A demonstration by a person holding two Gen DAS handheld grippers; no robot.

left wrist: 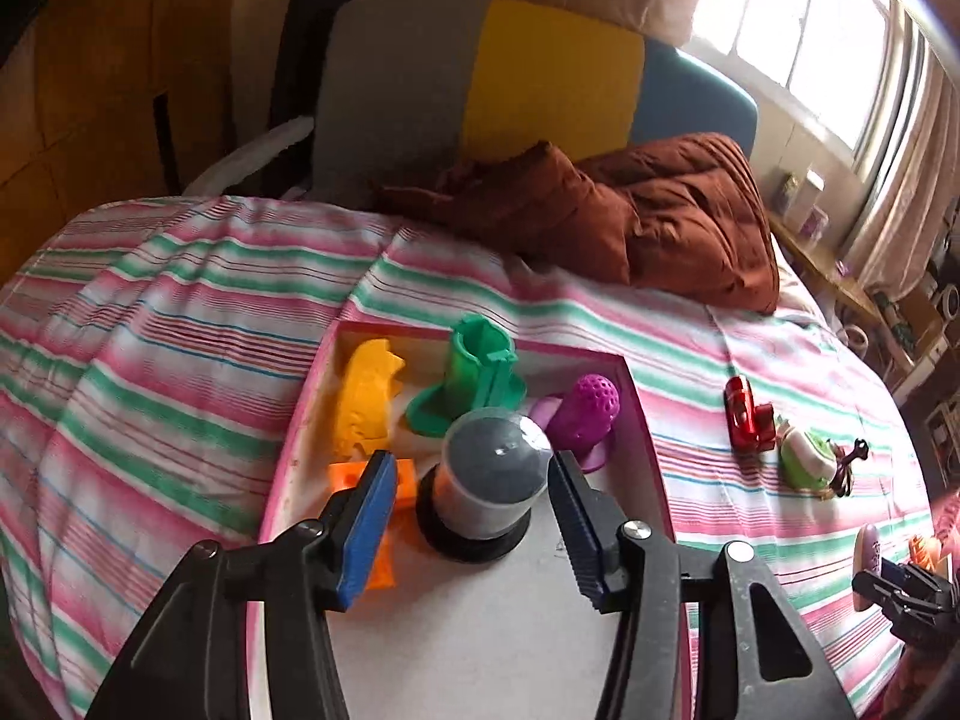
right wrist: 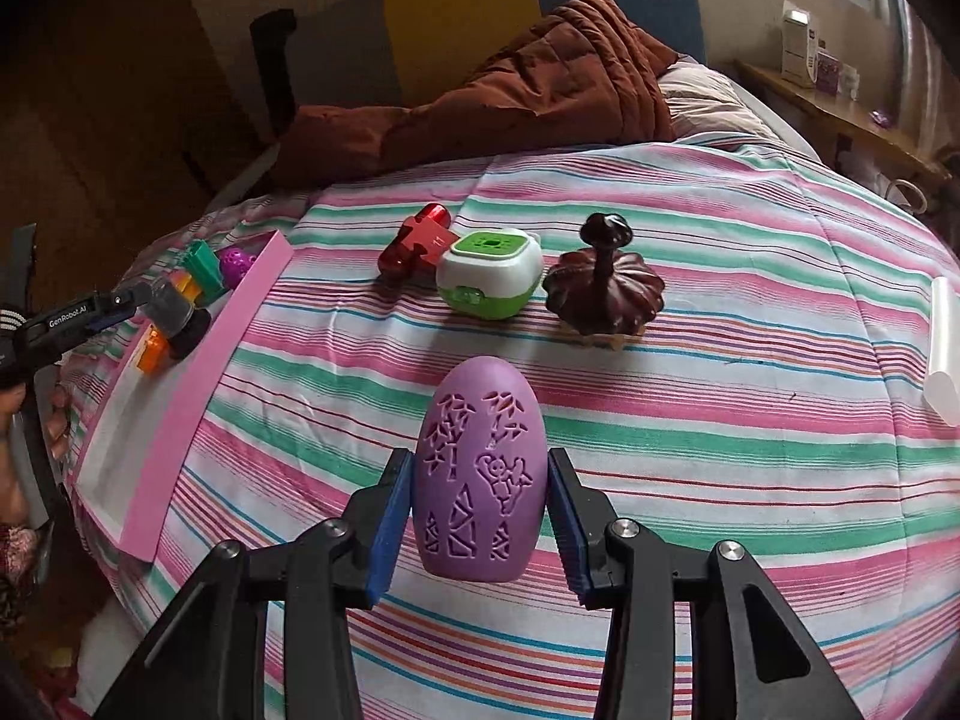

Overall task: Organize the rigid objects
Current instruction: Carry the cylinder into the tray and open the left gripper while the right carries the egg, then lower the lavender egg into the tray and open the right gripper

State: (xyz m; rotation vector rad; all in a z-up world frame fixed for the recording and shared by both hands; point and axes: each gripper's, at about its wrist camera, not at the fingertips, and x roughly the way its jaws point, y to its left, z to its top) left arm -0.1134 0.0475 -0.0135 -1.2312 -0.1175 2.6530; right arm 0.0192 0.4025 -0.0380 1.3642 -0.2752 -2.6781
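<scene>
In the left wrist view a grey domed cylinder [left wrist: 489,468] on a black base stands in the pink-rimmed tray [left wrist: 645,420]. My left gripper [left wrist: 473,462] is open around it, both blue pads standing clear of its sides. Also in the tray are a yellow figure [left wrist: 366,402], a green piece [left wrist: 480,372], a purple perforated piece [left wrist: 585,414] and an orange block [left wrist: 345,474]. In the right wrist view my right gripper [right wrist: 479,462] is shut on an upright purple egg [right wrist: 480,480] with cut-out patterns, over the striped bed sheet.
On the sheet beyond the egg lie a red piece [right wrist: 420,240], a green-and-white box [right wrist: 489,276] and a brown spinning-top shape [right wrist: 606,288]. A brown quilt [right wrist: 510,102] is bunched at the head of the bed. A white object [right wrist: 942,354] lies at the right edge.
</scene>
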